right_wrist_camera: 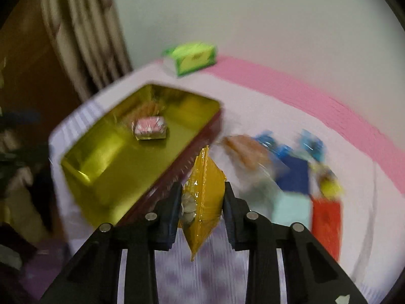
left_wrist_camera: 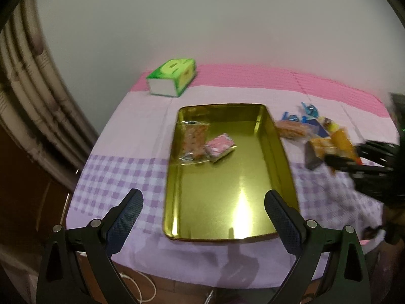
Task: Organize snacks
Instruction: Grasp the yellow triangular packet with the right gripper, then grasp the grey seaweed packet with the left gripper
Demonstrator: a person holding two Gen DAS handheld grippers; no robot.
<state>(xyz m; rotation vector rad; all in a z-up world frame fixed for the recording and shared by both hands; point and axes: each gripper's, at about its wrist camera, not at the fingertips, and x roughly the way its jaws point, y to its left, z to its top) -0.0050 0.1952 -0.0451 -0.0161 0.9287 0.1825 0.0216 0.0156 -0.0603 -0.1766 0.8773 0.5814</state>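
A gold tin tray (left_wrist_camera: 253, 217) lies on the checked cloth; it also shows in the right wrist view (right_wrist_camera: 101, 167). In it lie a pink snack packet (left_wrist_camera: 219, 147) (right_wrist_camera: 149, 128) and a clear orange-printed packet (left_wrist_camera: 194, 139). My left gripper (left_wrist_camera: 203, 202) is open and empty above the tray's near end. My right gripper (right_wrist_camera: 202, 190) is shut on a yellow-orange snack packet (right_wrist_camera: 206, 197), held above the cloth just right of the tray; it shows blurred in the left wrist view (left_wrist_camera: 344, 143). A pile of loose snacks (left_wrist_camera: 308, 124) (right_wrist_camera: 291, 167) lies right of the tray.
A green tissue box (left_wrist_camera: 173, 77) (right_wrist_camera: 195, 58) stands at the back of the table near the white wall. A curtain (left_wrist_camera: 27, 96) and brown furniture are at the left. The table's near edge (left_wrist_camera: 177, 276) is close below my left gripper.
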